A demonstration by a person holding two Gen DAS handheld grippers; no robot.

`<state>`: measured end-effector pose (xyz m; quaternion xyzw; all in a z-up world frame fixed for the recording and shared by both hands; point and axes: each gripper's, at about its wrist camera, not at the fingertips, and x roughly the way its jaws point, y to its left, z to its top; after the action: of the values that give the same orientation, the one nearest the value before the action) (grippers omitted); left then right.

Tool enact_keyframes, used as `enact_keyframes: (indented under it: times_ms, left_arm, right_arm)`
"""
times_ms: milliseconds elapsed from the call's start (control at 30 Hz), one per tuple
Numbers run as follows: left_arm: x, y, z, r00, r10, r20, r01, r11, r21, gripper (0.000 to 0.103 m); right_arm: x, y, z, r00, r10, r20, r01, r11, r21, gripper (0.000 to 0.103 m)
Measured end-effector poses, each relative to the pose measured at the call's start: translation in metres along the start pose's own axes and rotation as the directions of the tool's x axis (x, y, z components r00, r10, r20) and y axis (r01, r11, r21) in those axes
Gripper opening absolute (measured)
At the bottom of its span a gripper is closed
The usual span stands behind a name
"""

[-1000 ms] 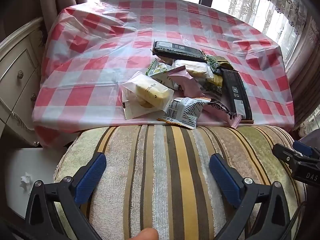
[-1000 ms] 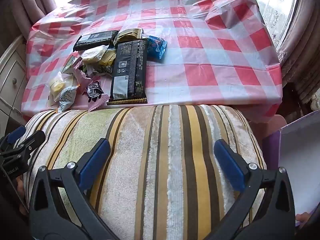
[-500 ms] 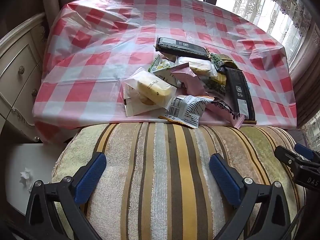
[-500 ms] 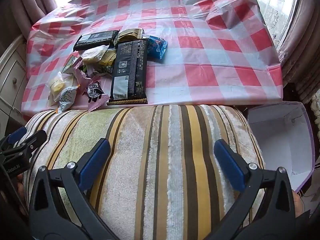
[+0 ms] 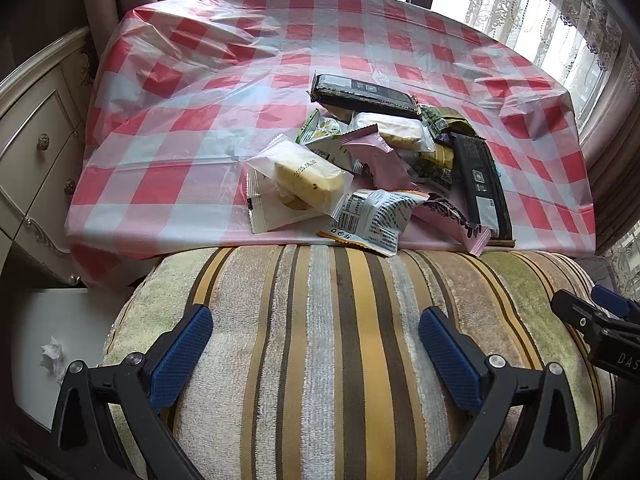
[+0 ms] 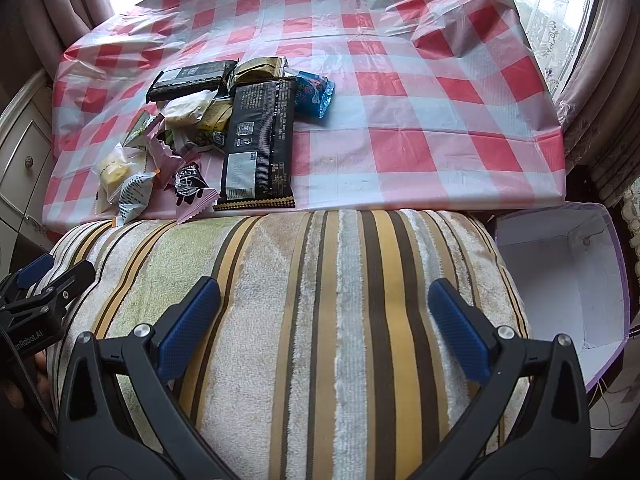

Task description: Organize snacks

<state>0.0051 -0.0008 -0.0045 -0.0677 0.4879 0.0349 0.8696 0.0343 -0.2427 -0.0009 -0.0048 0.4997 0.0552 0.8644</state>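
Observation:
A pile of wrapped snacks [image 5: 384, 168] lies near the front edge of the red-checked table [image 5: 192, 128]; it also shows in the right wrist view [image 6: 208, 132]. It holds a long black bar [image 6: 260, 144], a second black bar [image 5: 364, 94], a clear-wrapped yellow cake [image 5: 308, 180], pink packets [image 5: 376, 156] and a blue packet [image 6: 314, 94]. My left gripper [image 5: 316, 332] is open and empty above a striped cushion. My right gripper [image 6: 324, 308] is open and empty above the same cushion.
The striped cushion [image 6: 320, 280] lies between both grippers and the table. An open white box with a purple rim [image 6: 568, 276] sits low at the right of the cushion. A cream drawer cabinet [image 5: 32, 152] stands left of the table. Curtains [image 6: 600, 80] hang at the right.
The white box has come fully into the right wrist view at the right. The left wrist view has shifted slightly, so the table sits a little higher. Both grippers stay open.

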Motion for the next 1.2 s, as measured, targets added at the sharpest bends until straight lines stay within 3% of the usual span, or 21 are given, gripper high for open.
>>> enact_keyframes:
  times_ms: [1200]
  left_arm:
    - [0.0007,-0.0009,0.0010,1.000,-0.001,0.003,0.001,1.000,-0.004,0.103]
  right_arm:
    - [0.0010,0.0013,-0.0001,1.000,-0.008,0.007,0.008,1.000,-0.001,0.103]
